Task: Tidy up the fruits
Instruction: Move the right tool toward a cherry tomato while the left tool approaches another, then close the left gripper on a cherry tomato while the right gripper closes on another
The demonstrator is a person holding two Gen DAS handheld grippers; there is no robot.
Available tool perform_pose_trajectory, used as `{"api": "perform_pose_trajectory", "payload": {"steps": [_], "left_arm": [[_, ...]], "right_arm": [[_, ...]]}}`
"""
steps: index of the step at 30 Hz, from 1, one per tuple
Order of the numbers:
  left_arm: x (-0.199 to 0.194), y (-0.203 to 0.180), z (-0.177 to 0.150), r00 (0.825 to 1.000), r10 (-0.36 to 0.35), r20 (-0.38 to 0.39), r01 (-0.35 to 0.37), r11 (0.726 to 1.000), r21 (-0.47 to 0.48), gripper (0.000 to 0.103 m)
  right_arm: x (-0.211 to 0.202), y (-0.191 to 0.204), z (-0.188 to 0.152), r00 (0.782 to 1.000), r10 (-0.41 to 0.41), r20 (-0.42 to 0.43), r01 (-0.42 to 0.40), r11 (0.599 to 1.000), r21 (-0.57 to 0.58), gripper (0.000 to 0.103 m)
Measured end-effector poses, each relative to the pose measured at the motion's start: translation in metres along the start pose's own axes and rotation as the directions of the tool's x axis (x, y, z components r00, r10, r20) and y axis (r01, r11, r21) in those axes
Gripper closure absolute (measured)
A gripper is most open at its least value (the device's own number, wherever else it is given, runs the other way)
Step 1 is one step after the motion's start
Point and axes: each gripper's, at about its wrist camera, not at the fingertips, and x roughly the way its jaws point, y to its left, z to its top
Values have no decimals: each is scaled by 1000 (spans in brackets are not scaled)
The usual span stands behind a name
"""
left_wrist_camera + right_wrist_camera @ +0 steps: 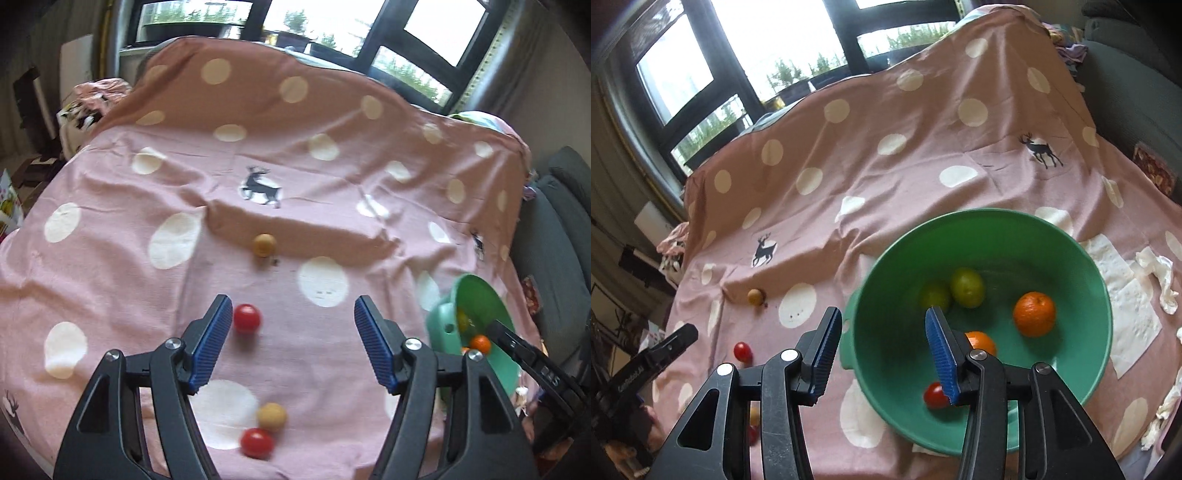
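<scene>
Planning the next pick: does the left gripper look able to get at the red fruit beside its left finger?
Probably yes: the left gripper is open, and the red fruit lies uncovered on the cloth.

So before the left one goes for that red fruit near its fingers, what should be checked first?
1. Left gripper open wide enough for the fruit: ok.
2. Nearest red fruit lined up between the fingers: not ok, it sits just beside the left finger.
3. Left gripper holding nothing: ok.
4. Green bowl has room: ok, it holds two oranges, two green fruits and one red fruit.
5. Right gripper clear of the bowl: not ok, it is open over the rim.
6. Cloth flat under the fruit: cannot tell.
</scene>
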Motion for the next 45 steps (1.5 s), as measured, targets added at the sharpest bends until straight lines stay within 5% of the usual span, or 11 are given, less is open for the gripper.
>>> {"api": "perform_pose_trajectory", "payload": {"steps": [5, 9, 21, 25, 29, 35, 45], "left_arm": [[18, 20, 0, 998, 4, -65, -6, 999, -32, 34], [36, 32, -1, 994, 7, -113, -15, 997, -70, 35], [64, 41, -2, 975, -62, -214, 44, 995, -90, 36], [73, 43, -2, 972, -35, -232, 17, 997, -77, 48], [79, 51, -1, 967, -51, -248, 28, 995, -98, 59], [83, 53, 0, 956, -115, -269, 81, 988, -133, 61], [96, 53, -3, 945, -106, -309, 71, 990, -124, 72]], "right_arm": [[15, 40, -10, 992, 101, -75, -108, 989, -100, 55], [34, 70, -23, 963, 196, -183, -224, 964, -146, 55], [77, 126, -72, 822, 292, -489, -419, 892, -171, 55], [87, 136, -87, 772, 289, -566, -454, 874, -174, 55], [88, 140, -93, 778, 266, -570, -443, 875, -196, 57], [89, 146, -101, 769, 257, -586, -452, 866, -214, 61], [103, 165, -114, 762, 227, -606, -450, 859, -243, 72]]}}
